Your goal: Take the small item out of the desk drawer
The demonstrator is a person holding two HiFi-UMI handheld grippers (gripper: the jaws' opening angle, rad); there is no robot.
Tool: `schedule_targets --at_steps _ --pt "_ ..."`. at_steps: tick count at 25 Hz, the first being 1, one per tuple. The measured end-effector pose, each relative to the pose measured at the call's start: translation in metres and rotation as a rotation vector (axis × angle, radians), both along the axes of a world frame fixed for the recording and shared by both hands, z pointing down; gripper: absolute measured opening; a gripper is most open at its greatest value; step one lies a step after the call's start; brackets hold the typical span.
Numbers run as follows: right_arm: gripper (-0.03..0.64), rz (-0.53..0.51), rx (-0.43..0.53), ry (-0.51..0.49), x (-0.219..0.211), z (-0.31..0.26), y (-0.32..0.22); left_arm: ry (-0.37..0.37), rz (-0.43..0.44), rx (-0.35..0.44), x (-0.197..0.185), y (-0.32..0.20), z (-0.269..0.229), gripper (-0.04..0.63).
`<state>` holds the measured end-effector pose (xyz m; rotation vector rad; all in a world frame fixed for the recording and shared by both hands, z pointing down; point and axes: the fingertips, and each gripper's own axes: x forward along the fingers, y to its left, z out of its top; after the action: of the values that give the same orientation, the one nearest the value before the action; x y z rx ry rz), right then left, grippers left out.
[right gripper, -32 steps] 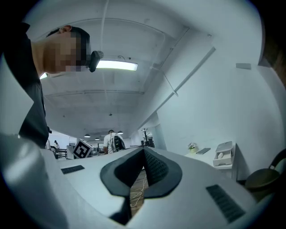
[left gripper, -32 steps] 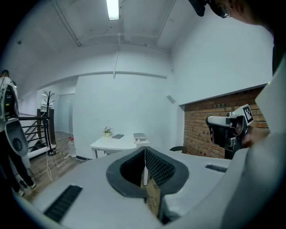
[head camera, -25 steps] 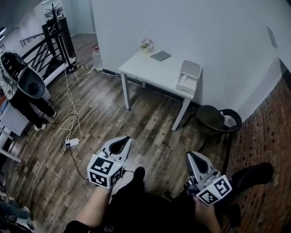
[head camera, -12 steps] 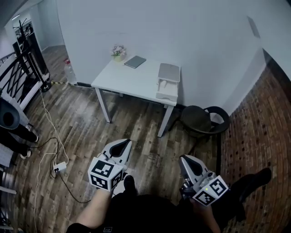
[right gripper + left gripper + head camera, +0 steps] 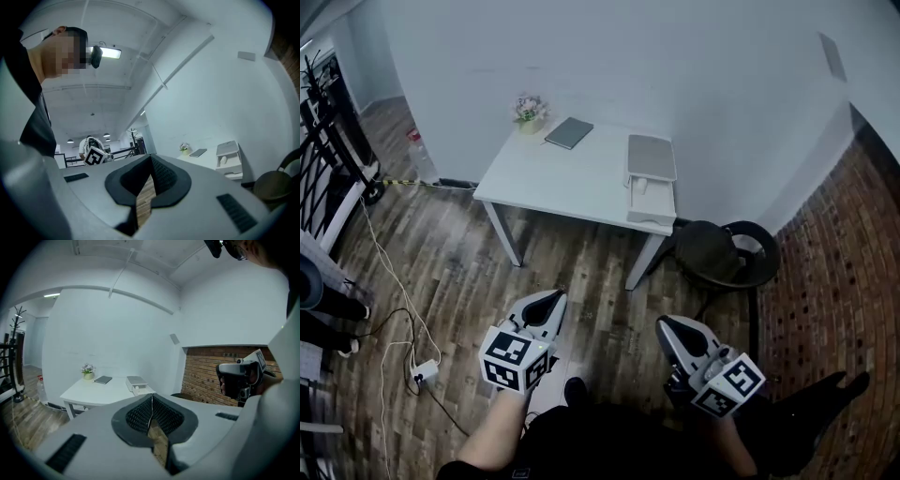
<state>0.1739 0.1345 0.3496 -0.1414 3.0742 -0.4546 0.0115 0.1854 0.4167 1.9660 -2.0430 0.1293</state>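
Note:
A white desk [image 5: 562, 178] stands against the wall. On its right end sits a small white drawer unit [image 5: 652, 159] with its top drawer [image 5: 651, 199] pulled open toward me. A small pale item [image 5: 641, 185] lies in that drawer and also shows in the right gripper view [image 5: 223, 160]. My left gripper [image 5: 553, 296] and my right gripper [image 5: 667, 324] hover side by side over the wooden floor, well short of the desk, both pointing at it. Each gripper is shut with nothing in it. The drawer unit [image 5: 136, 384] shows small in the left gripper view.
A dark round chair [image 5: 727, 253] stands just right of the desk. A potted plant [image 5: 528, 110] and a grey notebook [image 5: 569, 132] sit on the desktop. A cable and power strip [image 5: 424, 372] lie on the floor at left, near a black railing [image 5: 321, 155].
The desk has come closer and shifted left in the head view as I walked toward it. Both grippers travelled forward with me, jaws still shut.

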Motion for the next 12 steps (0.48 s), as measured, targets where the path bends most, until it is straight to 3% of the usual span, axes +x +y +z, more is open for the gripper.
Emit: schedule_targets --at_steps 8,12 --pt "0.005 0.003 -0.025 0.027 -0.056 0.011 -0.021 0.019 0.020 -0.014 -0.056 -0.023 0.012 0.012" --pt "0.005 0.022 -0.069 0.021 -0.072 0.023 -0.058 0.023 0.041 -0.039 -0.071 -0.053 0.021 0.012"
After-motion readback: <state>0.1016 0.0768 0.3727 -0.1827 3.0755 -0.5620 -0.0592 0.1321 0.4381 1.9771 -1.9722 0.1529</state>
